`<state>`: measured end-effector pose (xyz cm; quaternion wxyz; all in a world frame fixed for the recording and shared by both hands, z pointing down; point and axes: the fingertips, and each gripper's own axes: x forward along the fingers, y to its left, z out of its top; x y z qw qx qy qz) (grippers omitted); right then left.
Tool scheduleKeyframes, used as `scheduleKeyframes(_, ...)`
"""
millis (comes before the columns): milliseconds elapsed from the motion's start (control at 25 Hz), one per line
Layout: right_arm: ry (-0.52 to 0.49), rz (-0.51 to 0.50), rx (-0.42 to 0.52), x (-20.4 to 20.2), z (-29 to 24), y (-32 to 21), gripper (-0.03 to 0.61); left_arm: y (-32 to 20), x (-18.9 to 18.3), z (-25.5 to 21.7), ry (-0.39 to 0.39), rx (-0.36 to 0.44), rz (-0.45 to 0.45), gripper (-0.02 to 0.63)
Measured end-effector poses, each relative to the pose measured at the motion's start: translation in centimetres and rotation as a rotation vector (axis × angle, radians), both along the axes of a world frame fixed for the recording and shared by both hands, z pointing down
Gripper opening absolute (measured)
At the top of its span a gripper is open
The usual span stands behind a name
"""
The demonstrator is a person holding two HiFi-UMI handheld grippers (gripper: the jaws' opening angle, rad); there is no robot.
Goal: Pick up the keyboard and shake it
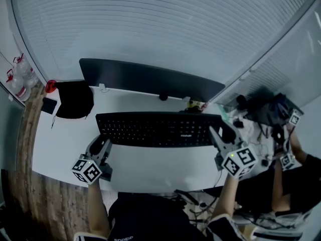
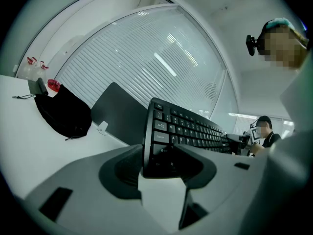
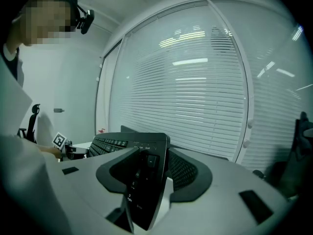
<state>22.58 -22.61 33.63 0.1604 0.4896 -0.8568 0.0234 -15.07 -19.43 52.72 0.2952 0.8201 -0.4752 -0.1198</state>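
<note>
since both my claws are clamped on it, the pickup looks done. the desk (image 1: 150, 169) lies below me, the monitor (image 1: 150, 79) stands just beyond my tips, and the keyboard (image 1: 160, 129) spans the gap between my two claws, on the near side of the monitor. my left claw (image 1: 102, 143) has its jaws closed on the keyboard's left end, and my right claw (image 1: 216, 133) has its jaws closed on the right end.

i judge the keyboard is raised off the desk, since in both gripper views it stands tilted up on its edge with nothing seen under it. the shake is what is left, and one moment cannot tell me whether it has begun.

only the head view shows the keyboard's whole length and both ends held at once. only the left gripper view shows the rows of keys running away from my jaws, with the bag (image 2: 63, 114) off to the left on the desk. the right gripper view shows just the keyboard's end wedged between the pads, with the blinds (image 3: 195, 82) beyond.
</note>
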Motion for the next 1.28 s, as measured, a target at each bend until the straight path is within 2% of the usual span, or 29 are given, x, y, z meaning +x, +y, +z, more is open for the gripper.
scheduleKeyframes(200, 0.008, 0.019, -0.024, 0.0, 0.9, -1.6, 0.181, -1.2, 0.2, 1.1, 0.008, -0.032, 0.001, 0.198)
scheduleKeyframes(360, 0.003, -0.003, -0.024, -0.7, 0.5, 0.3, 0.179, 0.1, -0.2, 1.1, 0.028, -0.035, 0.003, 0.198)
scheduleKeyframes(520, 0.017, 0.025, -0.027, 0.0, 0.9, -1.8, 0.179, -1.3, 0.3, 1.6, 0.023, -0.043, 0.005, 0.198)
scheduleKeyframes(680, 0.008, 0.007, -0.033, -0.8, 0.9, 0.1, 0.179, -0.5, -0.3, 1.5, 0.041, -0.048, -0.001, 0.198)
scheduleKeyframes(800, 0.022, 0.021, -0.034, -0.4, 1.5, -1.1, 0.179, -0.9, -0.2, 2.1, 0.042, -0.053, 0.001, 0.198)
scheduleKeyframes(880, 0.001, 0.039, -0.050, -0.1, 1.6, -2.0, 0.179, -0.9, -0.1, 1.6, 0.047, -0.046, -0.007, 0.195)
scheduleKeyframes(1000, -0.022, 0.020, -0.059, -0.2, 1.6, -0.3, 0.179, -0.2, -0.5, 0.8, 0.053, -0.031, -0.015, 0.187)
scheduleKeyframes(1280, -0.037, 0.019, -0.049, -0.3, 1.7, -1.3, 0.179, 0.5, -0.2, 1.6, 0.054, -0.054, 0.004, 0.187)
